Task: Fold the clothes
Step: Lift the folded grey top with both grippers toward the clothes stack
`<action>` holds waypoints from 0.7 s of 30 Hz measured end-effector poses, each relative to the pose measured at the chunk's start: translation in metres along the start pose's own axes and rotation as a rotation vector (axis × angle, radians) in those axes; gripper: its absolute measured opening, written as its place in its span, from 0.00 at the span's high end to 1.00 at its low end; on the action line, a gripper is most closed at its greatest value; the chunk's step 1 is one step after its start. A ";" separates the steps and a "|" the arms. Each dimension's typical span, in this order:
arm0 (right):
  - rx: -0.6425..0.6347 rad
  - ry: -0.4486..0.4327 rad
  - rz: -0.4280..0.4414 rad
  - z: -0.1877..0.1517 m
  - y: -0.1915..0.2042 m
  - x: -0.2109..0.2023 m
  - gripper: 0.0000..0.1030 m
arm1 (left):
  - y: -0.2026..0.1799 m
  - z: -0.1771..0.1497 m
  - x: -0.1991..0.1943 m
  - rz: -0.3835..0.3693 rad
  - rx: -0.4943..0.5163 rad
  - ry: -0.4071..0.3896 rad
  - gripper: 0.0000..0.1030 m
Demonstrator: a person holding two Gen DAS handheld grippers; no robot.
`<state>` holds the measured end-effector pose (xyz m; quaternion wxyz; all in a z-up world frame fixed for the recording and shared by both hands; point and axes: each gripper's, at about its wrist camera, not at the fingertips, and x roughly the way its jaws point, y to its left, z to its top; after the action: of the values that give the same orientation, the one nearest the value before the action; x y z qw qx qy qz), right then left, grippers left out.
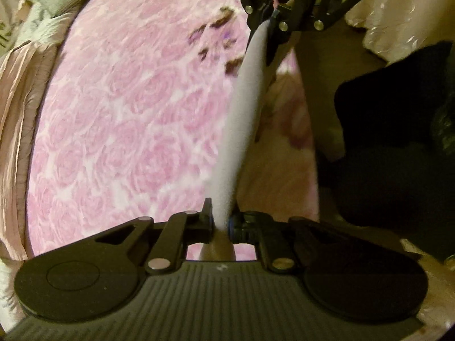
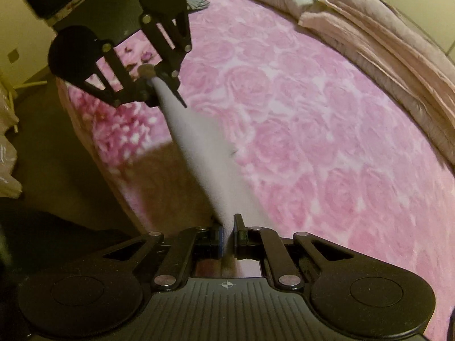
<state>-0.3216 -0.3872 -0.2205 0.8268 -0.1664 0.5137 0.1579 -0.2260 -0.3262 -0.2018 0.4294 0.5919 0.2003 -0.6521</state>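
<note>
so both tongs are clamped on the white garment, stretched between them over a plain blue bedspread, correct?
Not blue. The bedspread is pink with a rose pattern, clear in the right wrist view. The rest holds: left tongs and right tongs both grip the white garment, stretched between them.

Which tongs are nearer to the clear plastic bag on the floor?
Right. The right tongs hang close to the plastic bag, at the white cloth's far end; the left tongs grip its other end, farther off.

Motion-blurred grey cloth, lower part hidden
</note>
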 end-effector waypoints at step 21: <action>0.224 0.046 -0.303 0.031 -0.095 -0.201 0.98 | 0.103 0.170 -0.129 0.083 0.248 -0.195 0.93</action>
<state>-0.3407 -0.4769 -0.0152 0.8425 -0.1525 0.5158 -0.0304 -0.2547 -0.4718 -0.0173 0.3969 0.5821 0.0509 -0.7078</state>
